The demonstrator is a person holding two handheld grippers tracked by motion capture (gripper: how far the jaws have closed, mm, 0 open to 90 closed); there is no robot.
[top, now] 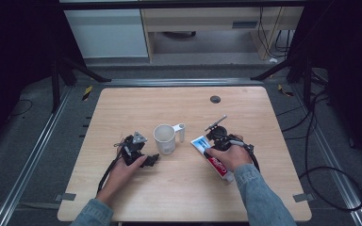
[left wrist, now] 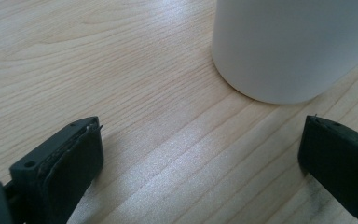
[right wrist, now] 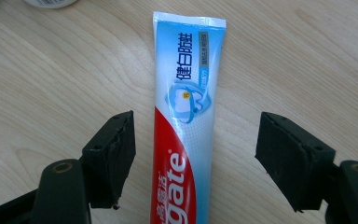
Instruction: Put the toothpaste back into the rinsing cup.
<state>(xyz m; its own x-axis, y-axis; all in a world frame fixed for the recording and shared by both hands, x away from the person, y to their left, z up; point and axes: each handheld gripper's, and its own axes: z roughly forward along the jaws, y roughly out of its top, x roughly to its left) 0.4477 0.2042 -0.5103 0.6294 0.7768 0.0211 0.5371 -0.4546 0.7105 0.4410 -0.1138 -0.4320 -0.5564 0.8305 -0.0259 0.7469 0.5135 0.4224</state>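
The right tool [right wrist: 195, 154] straddles the toothpaste tube [right wrist: 186, 116], which lies flat on the wooden counter [top: 136, 101] at its near right, just right of the white mug [top: 165, 139]. In the right gripper view the tube runs straight up the middle of the picture, between the two black jaws. Its long axis lies along the line the tool points, so the jaws stand on either side of its width. They are apart: bare wood shows between each pad and the tube's edges, with the left-hand gap narrower than the right. Nothing is clamped yet. A closing of the jaws would likely catch the tube across its red-and-blue middle, provided the tool is low enough, which this view alone does not settle.

From the high view the tube [top: 214, 159] lies on a slant, its flat crimped end toward the mug and its other end toward the near right, partly covered by the right hand [top: 228, 155]. That hand is plainly the nearer one to it. The left hand [top: 129, 167] rests at the near left of the mug with its own tool.

The left tool [left wrist: 200, 158] also has its jaws wide apart, with only counter between them. Its view shows the mug's white wall [left wrist: 293, 46] close ahead and to the right, not between the jaws.

The high view gives the slant of the tube and its place by the mug. The right gripper view gives the clearance at each pad, which the hand hides from above.
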